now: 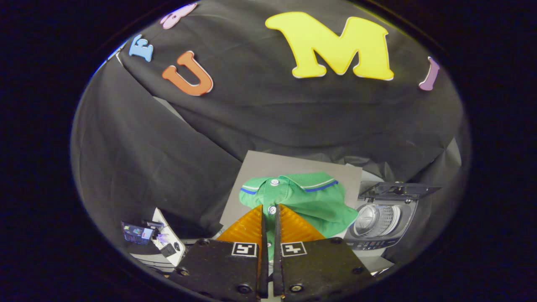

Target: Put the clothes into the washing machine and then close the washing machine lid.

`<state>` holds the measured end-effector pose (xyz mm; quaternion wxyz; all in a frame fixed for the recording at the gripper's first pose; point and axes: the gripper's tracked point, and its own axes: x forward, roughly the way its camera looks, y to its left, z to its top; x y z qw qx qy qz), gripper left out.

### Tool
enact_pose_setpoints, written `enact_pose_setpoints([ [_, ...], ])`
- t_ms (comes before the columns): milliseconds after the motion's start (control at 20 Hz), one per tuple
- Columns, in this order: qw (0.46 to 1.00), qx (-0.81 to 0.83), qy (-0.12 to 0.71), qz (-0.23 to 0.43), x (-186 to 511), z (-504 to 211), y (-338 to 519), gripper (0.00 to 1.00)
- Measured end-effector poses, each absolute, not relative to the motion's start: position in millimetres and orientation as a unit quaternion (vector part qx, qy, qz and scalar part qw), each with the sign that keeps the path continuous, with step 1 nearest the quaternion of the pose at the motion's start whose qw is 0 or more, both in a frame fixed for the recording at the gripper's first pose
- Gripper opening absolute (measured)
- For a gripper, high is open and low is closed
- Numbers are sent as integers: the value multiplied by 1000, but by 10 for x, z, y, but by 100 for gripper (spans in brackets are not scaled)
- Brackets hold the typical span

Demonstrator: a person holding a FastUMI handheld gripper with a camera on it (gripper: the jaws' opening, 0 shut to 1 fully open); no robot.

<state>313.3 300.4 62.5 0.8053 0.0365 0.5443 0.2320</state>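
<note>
Here my tool [269,209] has its two fingers drawn almost together, with only a thin slit between them, and green cloth of the shirt [300,197] shows through that slit, so the fingers seem to pinch its front placket near a white button. The green shirt hangs just ahead of the fingertips, its collar with blue and white stripes uppermost, in front of a grey board [260,167]. To the right of the shirt and lower sits the small washing machine [379,222], its lid [398,191] raised and the drum open. Off to the left, beside my fingers, lies a white device [165,241].
</note>
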Motion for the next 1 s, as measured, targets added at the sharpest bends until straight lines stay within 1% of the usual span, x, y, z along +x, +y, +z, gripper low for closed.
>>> enact_pose_setpoints([
  [250, 833, 41, 502, 231, 3052, 1185, 2791, 8],
  [550, 860, 47, 463, 207, 2891, 1720, 2284, 8],
  [750, 876, 55, 445, 176, 2779, 1911, 1900, 8],
  [1000, 889, 71, 434, 128, 2645, 1926, 1396, 8],
])
